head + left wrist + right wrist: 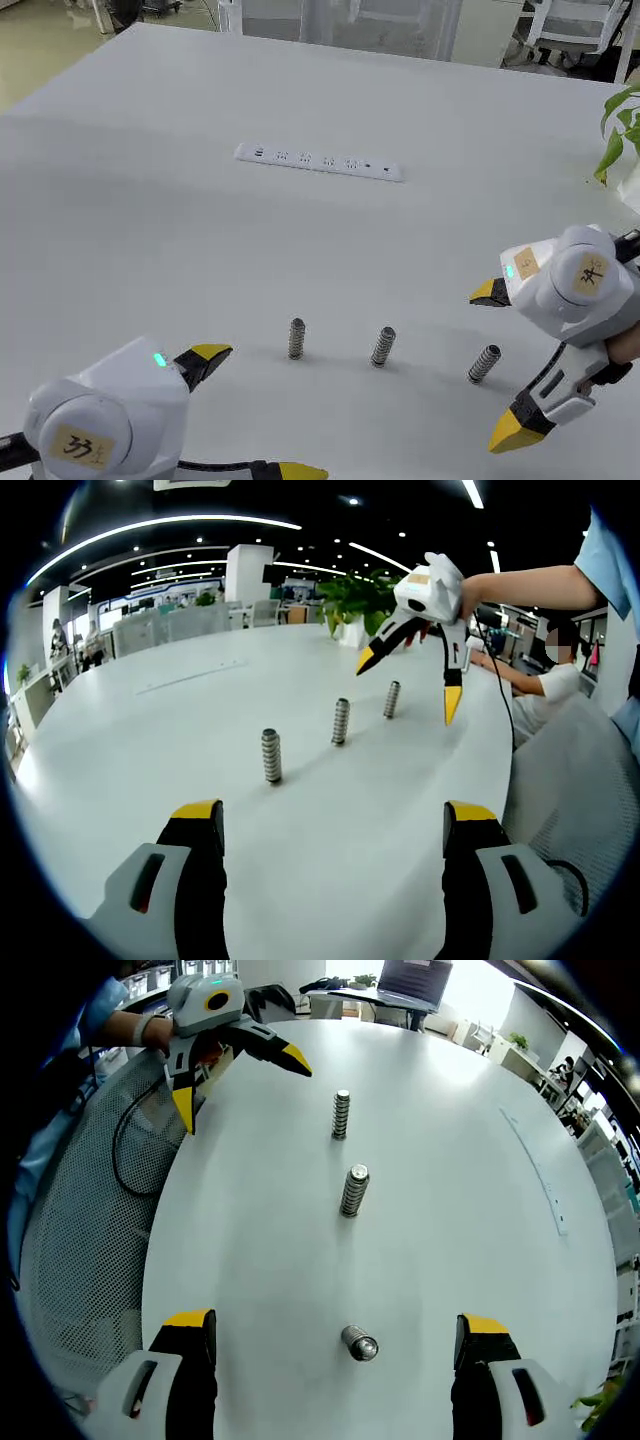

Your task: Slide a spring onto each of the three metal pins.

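The left hand-held gripper (pixel 255 410) and right hand-held gripper (pixel 497 362) are white, each with 2 black jaws, yellow tips, a green light and a tan sticker. The sleeve (pixel 610 550) is light blue.

This is an open-plan office. A white meeting table (pixel 150 200) carries a power strip (pixel 318 162), and office chairs (pixel 560 28), potted plants (pixel 352 595) and ceiling strip lights (pixel 170 525) surround it.

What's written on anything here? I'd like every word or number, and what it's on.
"33", handwritten: left sticker on the left gripper.
"34" perhaps, sideways and unclear: right sticker on the right gripper.
Smaller sticker beside it: a mark too small to read.
Power strip: markings too small to read.
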Tool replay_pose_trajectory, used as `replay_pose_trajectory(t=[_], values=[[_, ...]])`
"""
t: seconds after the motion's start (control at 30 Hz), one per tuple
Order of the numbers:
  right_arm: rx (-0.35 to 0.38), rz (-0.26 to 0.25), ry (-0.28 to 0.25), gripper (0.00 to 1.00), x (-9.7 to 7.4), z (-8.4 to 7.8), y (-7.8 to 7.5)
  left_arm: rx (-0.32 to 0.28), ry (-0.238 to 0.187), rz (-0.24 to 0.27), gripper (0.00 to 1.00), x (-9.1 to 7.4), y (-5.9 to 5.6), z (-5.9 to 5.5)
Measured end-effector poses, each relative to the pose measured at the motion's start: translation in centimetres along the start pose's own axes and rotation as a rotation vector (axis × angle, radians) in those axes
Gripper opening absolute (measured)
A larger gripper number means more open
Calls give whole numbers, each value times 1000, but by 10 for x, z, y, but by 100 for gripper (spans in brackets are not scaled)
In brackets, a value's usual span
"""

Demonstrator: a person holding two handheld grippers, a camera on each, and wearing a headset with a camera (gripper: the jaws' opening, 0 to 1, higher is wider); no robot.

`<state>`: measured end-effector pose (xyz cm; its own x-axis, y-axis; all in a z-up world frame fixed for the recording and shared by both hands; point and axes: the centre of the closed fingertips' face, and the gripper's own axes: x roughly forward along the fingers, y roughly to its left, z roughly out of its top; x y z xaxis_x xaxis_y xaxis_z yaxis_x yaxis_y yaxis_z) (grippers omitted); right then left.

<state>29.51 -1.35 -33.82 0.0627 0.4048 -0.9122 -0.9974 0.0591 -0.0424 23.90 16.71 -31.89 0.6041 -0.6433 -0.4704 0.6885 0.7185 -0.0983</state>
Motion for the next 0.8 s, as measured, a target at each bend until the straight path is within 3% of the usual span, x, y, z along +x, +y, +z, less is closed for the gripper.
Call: replay_pose_trajectory(t=[0.27,0.4,0.53,0.8], values=[[66,-67,-56,99,-12,-7,8,4,10,-4,89,0,-2,-2],[124,-109,-125,99,-21,-4,14,-3,12,2,89,-1,-1,-3],[162,-139,-144,99,-27,-13,22,-4,14,1,89,-1,-1,-4],[282,-196,-230,99,-38,-27,39,0,24,3,89,-4,-1,-5]])
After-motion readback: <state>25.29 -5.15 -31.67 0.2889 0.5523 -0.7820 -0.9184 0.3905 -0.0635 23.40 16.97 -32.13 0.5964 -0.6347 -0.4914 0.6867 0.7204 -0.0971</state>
